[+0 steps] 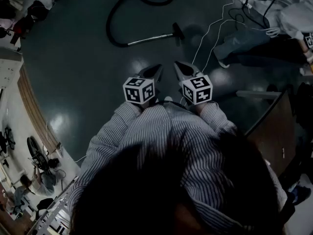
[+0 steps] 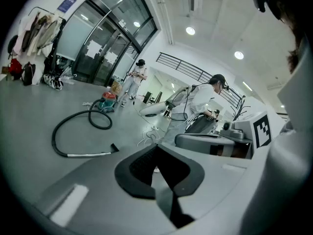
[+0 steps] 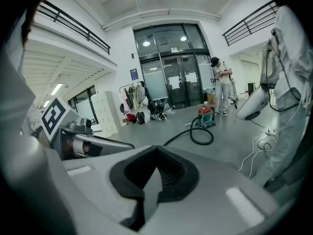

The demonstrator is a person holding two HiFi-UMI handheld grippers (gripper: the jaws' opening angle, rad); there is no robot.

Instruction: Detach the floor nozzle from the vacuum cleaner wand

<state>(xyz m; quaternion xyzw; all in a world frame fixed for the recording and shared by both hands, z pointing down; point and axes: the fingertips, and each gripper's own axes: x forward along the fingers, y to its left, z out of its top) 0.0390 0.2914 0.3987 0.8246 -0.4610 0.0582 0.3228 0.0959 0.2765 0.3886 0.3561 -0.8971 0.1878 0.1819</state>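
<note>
The vacuum's metal wand [image 1: 146,39] lies on the dark floor ahead of me, with the black floor nozzle [image 1: 178,32] on its right end and the black hose [image 1: 117,13] looping off behind. The left gripper view shows the wand [image 2: 90,154], the nozzle [image 2: 114,148] and the teal vacuum body [image 2: 105,102]. My left gripper [image 1: 159,68] and right gripper [image 1: 177,65] are side by side at chest height, well short of the nozzle. Both are shut and hold nothing; their tips show at the left gripper [image 2: 157,147] and the right gripper [image 3: 156,149]. The right gripper view shows only the hose [image 3: 200,133] and the vacuum body [image 3: 205,114].
White cables [image 1: 210,33] trail across the floor right of the nozzle, toward a crouching person [image 1: 254,38]. A brown desk [image 1: 274,126] stands at my right. Another person [image 2: 139,80] stands near the glass doors. Bags and coats [image 2: 29,72] line the far wall.
</note>
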